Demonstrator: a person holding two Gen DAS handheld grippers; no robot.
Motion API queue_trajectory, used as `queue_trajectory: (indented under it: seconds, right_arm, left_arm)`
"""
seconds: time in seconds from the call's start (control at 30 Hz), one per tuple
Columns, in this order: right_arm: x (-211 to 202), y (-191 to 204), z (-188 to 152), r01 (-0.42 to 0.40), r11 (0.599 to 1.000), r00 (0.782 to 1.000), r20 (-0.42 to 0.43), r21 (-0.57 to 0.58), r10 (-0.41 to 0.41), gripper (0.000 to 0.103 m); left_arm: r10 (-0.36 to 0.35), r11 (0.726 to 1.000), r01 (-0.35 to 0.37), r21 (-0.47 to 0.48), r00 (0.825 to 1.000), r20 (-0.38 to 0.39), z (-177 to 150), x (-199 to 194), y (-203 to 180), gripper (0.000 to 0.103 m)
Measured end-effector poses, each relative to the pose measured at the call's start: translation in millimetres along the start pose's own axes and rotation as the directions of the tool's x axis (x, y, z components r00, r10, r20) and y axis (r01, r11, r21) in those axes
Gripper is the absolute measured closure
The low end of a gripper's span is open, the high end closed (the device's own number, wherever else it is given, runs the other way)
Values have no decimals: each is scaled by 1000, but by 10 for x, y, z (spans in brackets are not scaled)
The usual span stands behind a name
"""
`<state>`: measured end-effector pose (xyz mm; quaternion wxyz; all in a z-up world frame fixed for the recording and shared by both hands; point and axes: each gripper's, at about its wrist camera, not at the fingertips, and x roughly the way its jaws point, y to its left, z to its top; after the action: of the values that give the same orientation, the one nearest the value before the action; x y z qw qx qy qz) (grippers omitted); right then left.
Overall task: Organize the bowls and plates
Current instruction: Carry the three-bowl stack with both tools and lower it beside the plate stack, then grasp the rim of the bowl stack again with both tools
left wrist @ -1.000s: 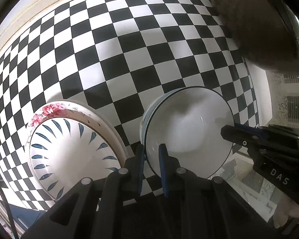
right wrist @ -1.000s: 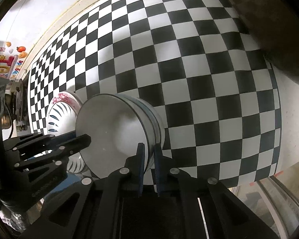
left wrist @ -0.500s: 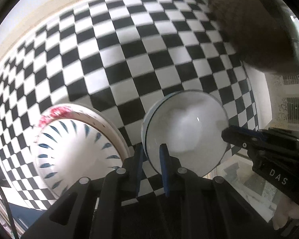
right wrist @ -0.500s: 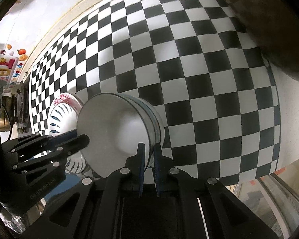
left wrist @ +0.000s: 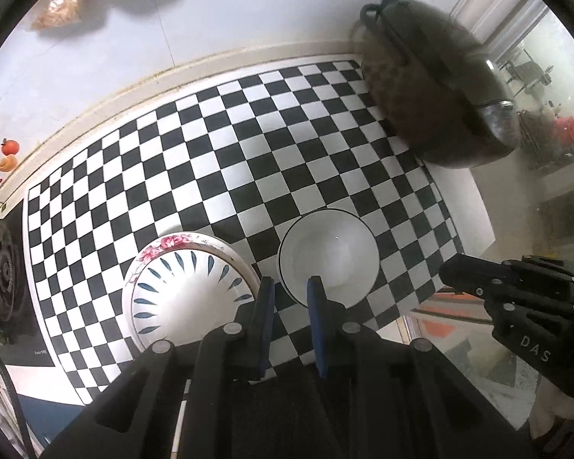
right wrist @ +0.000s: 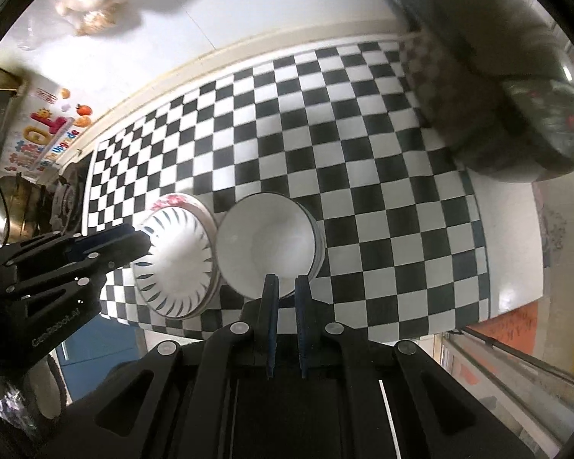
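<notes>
Both grippers back; bowl [right wrist: 268, 244] upright.

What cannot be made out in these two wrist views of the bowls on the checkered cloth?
1. Left wrist view: the near rim of the plain white bowl sits behind the left gripper; grip unclear.
2. Right wrist view: the right gripper hides the same rim; grip unclear.
3. Both views: the floral-rimmed dish is mostly covered by the blue-petal white bowl.
4. The dark round pot is blurred; contents unseen.
</notes>
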<state>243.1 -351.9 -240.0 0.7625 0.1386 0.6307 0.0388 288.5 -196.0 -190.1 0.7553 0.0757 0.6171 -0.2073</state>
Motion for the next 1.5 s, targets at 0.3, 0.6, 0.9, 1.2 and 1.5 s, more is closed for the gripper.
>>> queue_trajectory:
  seconds: [0.3,0.6,0.9,1.2,1.5]
  right_arm:
    - [-493,171,-178,31,999,996,79,-31,-28,93]
    - [-675,251,-268,16,999,995,102,-44,-11,93]
    - [-455,77,-177,-12,1000,999,48,20,11,59]
    - [442,-289,-14,-40,992,995,-83,121,51,26]
    - [1125,-574,101,-80,969,983,-142,234,115,25]
  left_arm:
    - [14,1000,-14,10,998,63,-114,-407,-51,87]
    - [11,1000,-11,11,998,63,-187,-498,-66,87]
    - [-25,999,25,-29,1000,-1,-85,-134,39,79]
    - [-186,967,149,-208,967,-173,160,848,444,79]
    - [-319,921,228,-316,907,-276,284,1530,611,79]
